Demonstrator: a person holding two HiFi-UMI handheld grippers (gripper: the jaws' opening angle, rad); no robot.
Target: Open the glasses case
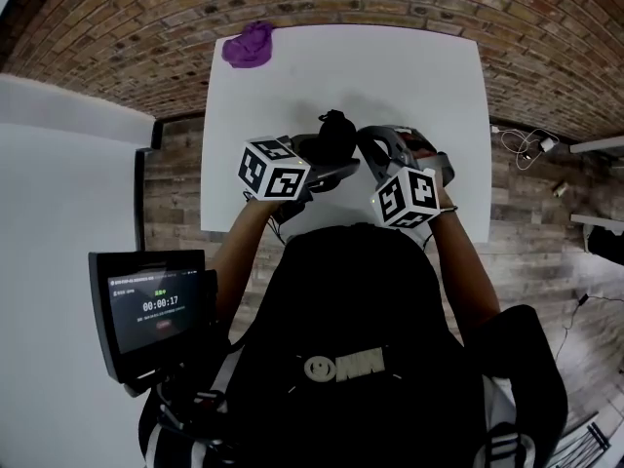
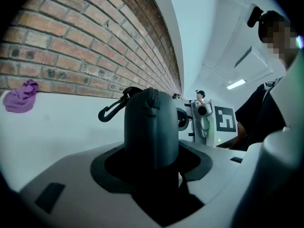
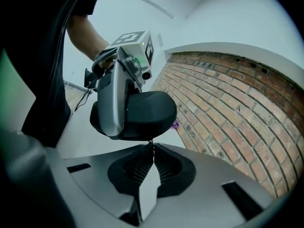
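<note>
1. While my left tongs (image 2: 152,165) stand wide around the glasses case (image 2: 151,122), both pads press its flanks and hold it end-on, lifted over the near part of the tabletop (image 1: 390,76).
2. My right tongs (image 3: 152,148) are closed tip to tip, the tips touching the case's lower edge. Whether a zip tab is nipped there is too fine to tell; I judge that it is.
3. Risk: if the right tips hold only the seam, a pull would slide off and the case would stay shut.
4. Risk: the shell is rounded and looks smooth. A hard tug along the zip (image 2: 150,99) could twist it in the left pads or draw it out, and it would drop to the tabletop.
5. Risk: the left pads sit across the shell, so I judge they could pinch the halves together and bind the slider.
6. Materials: the case is a dark grey moulded shell, domed, matte, with a toothed zip along its ridge. A black snap hook (image 2: 110,110) hangs from one end, free to swing.
7. Surroundings: the tabletop is plain white and flat. A crumpled purple cloth (image 1: 249,45) lies at its far edge, well apart. A rough brick wall (image 2: 71,46) stands behind.
</note>
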